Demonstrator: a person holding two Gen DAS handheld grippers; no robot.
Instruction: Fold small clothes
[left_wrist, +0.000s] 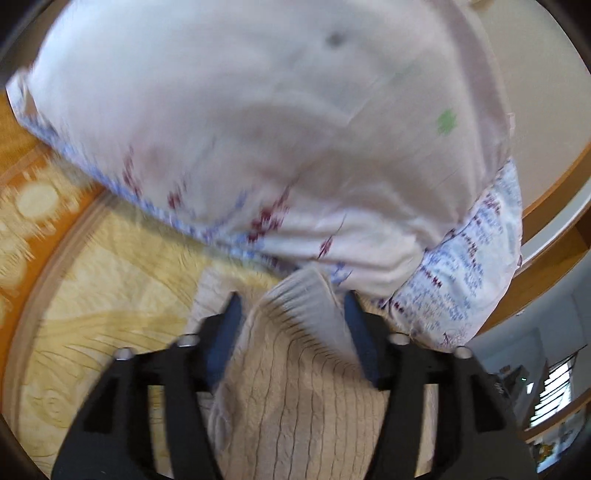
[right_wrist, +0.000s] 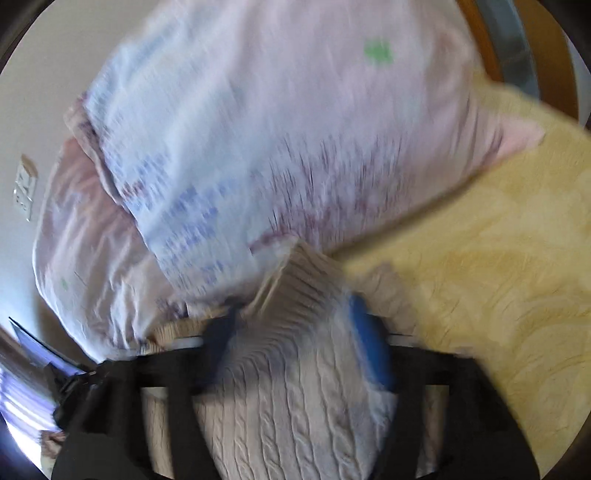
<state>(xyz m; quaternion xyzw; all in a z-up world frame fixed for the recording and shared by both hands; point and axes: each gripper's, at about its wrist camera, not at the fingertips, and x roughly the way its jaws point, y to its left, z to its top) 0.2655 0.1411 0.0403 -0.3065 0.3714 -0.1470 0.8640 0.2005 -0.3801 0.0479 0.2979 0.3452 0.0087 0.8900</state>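
A beige cable-knit garment lies on the bed under both grippers, its ribbed edge pointing toward the pillow. In the left wrist view my left gripper stands open, and the knit lies loosely between its blue-padded fingers. The right wrist view is blurred. There my right gripper is also open and straddles the same knit garment, with one blue pad showing beside the cloth. The pads do not seem to press on the fabric in either view.
A big white pillow with blue and red print lies just beyond the garment, as the right wrist view shows too. A yellow quilted bedspread covers the bed. A wooden headboard and a wall stand behind.
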